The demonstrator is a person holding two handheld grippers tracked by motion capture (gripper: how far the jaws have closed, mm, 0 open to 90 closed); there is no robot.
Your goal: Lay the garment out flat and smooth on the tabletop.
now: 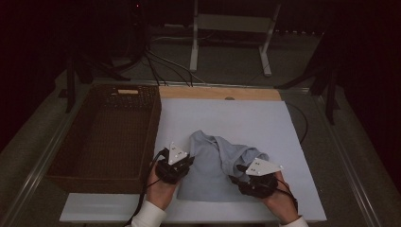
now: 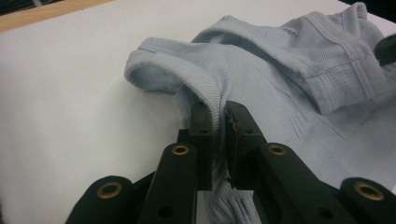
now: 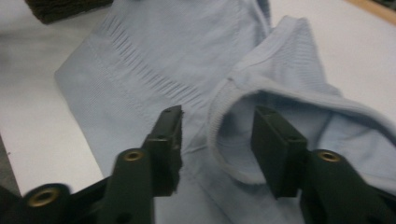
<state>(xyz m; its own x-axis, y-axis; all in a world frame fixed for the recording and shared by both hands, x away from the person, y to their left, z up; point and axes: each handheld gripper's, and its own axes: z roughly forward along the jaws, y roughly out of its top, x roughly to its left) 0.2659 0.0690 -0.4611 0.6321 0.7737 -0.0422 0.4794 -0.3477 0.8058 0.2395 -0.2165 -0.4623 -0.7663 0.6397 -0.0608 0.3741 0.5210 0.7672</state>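
Note:
A light blue knitted garment (image 1: 213, 165) lies crumpled on the white board (image 1: 246, 116), between my two grippers. My left gripper (image 1: 186, 161) sits at its left edge. In the left gripper view the jaws (image 2: 219, 116) are shut on a ribbed hem of the garment (image 2: 289, 88), pinching the fold upright. My right gripper (image 1: 242, 174) rests at the garment's lower right. In the right gripper view its jaws (image 3: 217, 126) stand apart around the ribbed rim of an opening in the garment (image 3: 163, 51). One jaw is inside the opening and the other outside, and neither presses on the cloth.
A dark wicker basket (image 1: 152, 124) stands along the board's left side, close to my left hand. A wooden strip (image 1: 217, 92) runs along the board's far edge. Cables and a white stand (image 1: 195, 42) lie on the floor beyond.

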